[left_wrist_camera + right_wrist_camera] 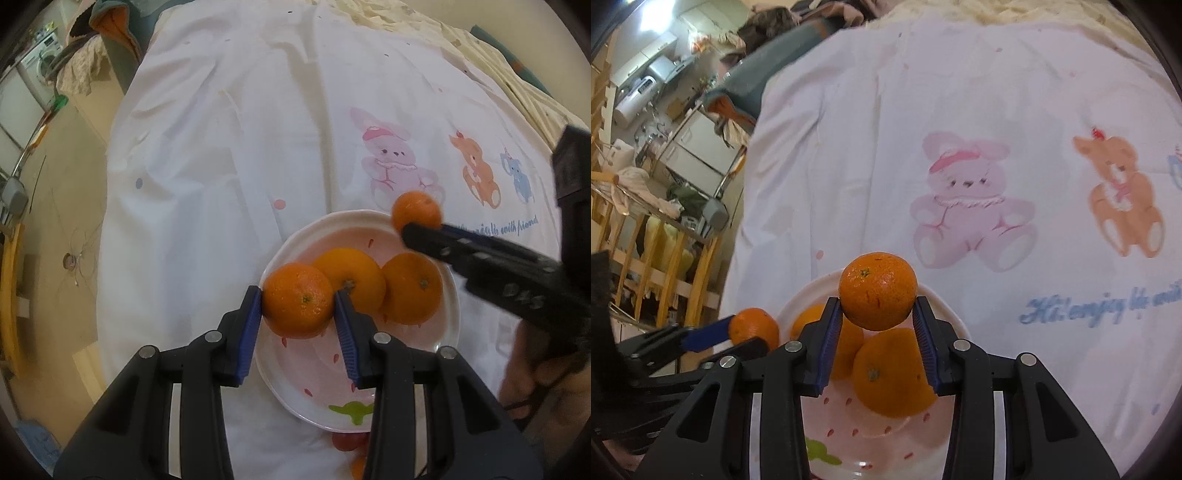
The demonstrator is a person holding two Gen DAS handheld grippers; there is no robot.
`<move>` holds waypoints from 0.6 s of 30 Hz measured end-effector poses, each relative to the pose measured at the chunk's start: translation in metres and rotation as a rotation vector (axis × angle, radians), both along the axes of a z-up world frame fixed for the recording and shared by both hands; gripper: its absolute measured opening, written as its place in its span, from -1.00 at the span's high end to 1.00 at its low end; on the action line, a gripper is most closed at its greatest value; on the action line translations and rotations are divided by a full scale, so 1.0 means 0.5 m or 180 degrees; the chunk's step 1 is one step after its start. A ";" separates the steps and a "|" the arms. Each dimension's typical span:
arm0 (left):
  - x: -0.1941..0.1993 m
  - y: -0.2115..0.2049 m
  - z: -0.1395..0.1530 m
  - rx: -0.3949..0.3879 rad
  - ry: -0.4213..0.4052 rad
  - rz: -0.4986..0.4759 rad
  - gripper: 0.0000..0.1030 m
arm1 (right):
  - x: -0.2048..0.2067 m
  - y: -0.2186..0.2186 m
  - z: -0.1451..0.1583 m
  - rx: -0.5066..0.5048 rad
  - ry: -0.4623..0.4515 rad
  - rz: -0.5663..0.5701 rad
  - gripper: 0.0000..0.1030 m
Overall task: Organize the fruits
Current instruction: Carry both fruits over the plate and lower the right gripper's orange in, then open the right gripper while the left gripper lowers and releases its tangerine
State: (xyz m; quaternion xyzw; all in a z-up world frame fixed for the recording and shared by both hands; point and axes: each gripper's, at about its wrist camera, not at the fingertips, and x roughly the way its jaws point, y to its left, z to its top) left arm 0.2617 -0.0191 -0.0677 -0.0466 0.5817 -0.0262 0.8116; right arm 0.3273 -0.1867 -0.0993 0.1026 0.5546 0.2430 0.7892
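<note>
On plate (448, 321): 2 oranges (412, 286); L claw (299, 301) & R claw (879, 321) each gripping 1 orange.

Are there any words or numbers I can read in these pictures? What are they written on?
"Hi! enjoy" in blue cursive on the white cloth, below the bunny and bear pictures; the rest of that line is too blurred to read.
"with friend", roughly, at the end of the same line in the left wrist view; its start is hidden behind the right gripper.
Nothing else is readable: no labels, brands or numbers.
</note>
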 end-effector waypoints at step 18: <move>0.016 0.005 0.000 -0.0006 -0.0038 0.0094 0.31 | -0.018 -0.094 0.039 0.0214 0.0022 -0.0368 -0.42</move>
